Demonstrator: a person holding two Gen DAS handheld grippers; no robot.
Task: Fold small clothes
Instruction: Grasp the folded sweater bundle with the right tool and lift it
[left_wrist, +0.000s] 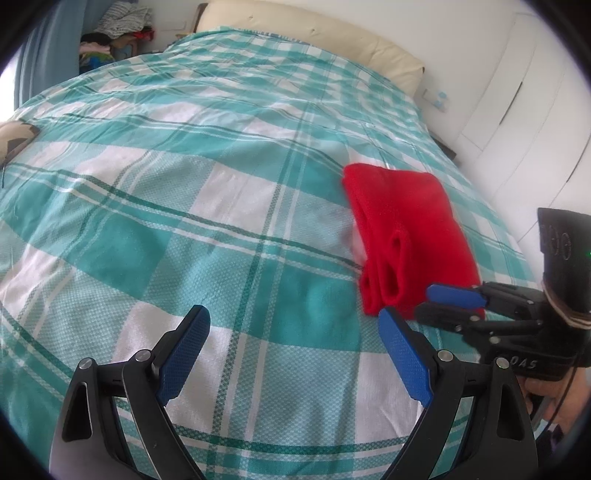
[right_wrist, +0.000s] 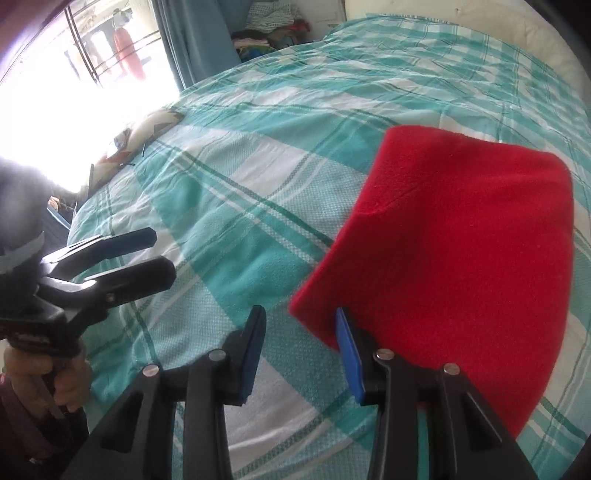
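A red fleece garment (left_wrist: 402, 236) (right_wrist: 454, 251) lies folded on the teal checked bedspread (left_wrist: 184, 184), right of centre, with two sleeve openings facing me. My right gripper (right_wrist: 300, 314) (left_wrist: 424, 302) is open at the garment's near corner. One blue pad rests over the cloth edge, and nothing is pressed between the pads. Bedspread shows in most of the gap. My left gripper (left_wrist: 293, 312) (right_wrist: 162, 251) stands wide open over bare bedspread, left of the garment and apart from it.
A cream headboard cushion (left_wrist: 314, 33) runs along the bed's far end. White wardrobe doors (left_wrist: 517, 92) stand to the right. A heap of clothes (left_wrist: 122, 22) sits in the far corner, a patterned cushion (right_wrist: 147, 129) lies by the bright window (right_wrist: 74, 92).
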